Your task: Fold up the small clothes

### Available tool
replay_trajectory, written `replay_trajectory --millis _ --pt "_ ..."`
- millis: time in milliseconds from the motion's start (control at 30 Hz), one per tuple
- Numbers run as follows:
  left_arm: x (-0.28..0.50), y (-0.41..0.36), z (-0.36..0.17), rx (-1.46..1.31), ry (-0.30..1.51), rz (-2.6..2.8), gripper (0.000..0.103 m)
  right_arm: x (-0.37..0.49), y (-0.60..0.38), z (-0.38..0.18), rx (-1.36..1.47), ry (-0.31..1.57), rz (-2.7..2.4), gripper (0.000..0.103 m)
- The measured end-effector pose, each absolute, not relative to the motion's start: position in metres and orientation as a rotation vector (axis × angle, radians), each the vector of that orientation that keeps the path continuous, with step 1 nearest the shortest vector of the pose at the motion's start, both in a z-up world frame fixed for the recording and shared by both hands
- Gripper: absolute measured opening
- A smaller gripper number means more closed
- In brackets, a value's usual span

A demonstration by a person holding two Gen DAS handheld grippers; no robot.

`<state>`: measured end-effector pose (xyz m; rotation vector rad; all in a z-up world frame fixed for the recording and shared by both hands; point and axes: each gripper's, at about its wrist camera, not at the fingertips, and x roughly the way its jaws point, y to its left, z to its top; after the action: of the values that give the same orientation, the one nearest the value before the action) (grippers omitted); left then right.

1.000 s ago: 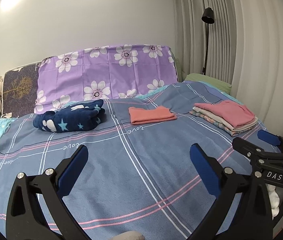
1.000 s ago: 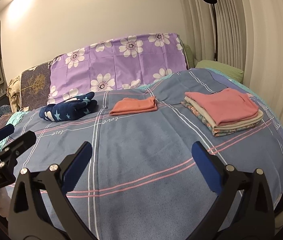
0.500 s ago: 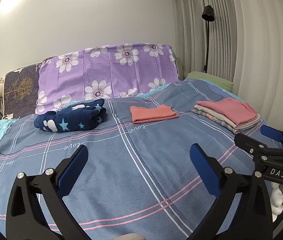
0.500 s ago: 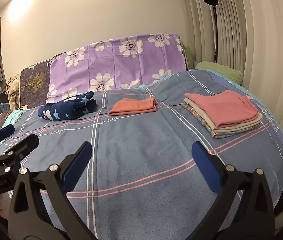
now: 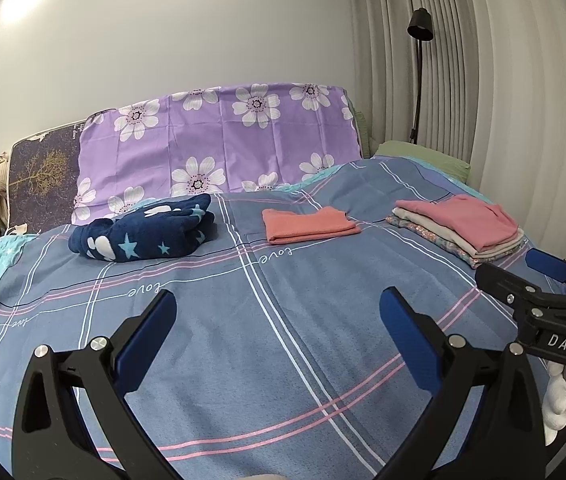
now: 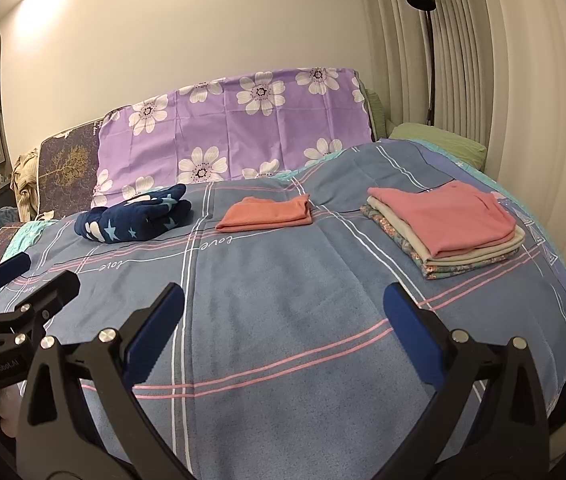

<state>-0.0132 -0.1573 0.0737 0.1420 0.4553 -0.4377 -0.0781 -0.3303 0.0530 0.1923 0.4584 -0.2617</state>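
A folded orange garment [image 5: 309, 225] [image 6: 269, 213] lies at the far middle of the blue plaid bedspread [image 5: 283, 340] [image 6: 283, 304]. A stack of folded clothes with a pink one on top [image 5: 461, 224] [image 6: 443, 224] lies at the far right. A bundled navy star-print garment [image 5: 145, 234] [image 6: 135, 220] lies at the far left. My left gripper [image 5: 277, 320] and my right gripper [image 6: 283, 312] are both open and empty, held above the near part of the bed, well short of the clothes.
A purple flowered cover [image 5: 219, 148] stands upright at the head of the bed. A green pillow [image 5: 423, 156] lies at the far right. A black floor lamp [image 5: 419, 64] stands by the ribbed curtain. The right gripper shows at the right edge of the left wrist view [image 5: 539, 292].
Both grippers have pulled back and tilted up a little, so the bed and clothes sit slightly lower in view. Both stay open. No garment has moved.
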Motion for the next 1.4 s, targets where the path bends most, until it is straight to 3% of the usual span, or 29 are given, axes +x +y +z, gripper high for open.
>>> replay_trajectory --millis 1400 --pt "-0.007 -0.162 0.063 0.148 0.485 -0.444 0.102 -0.07 -0.334 0.044 0.188 0.481 -0.255 0.101"
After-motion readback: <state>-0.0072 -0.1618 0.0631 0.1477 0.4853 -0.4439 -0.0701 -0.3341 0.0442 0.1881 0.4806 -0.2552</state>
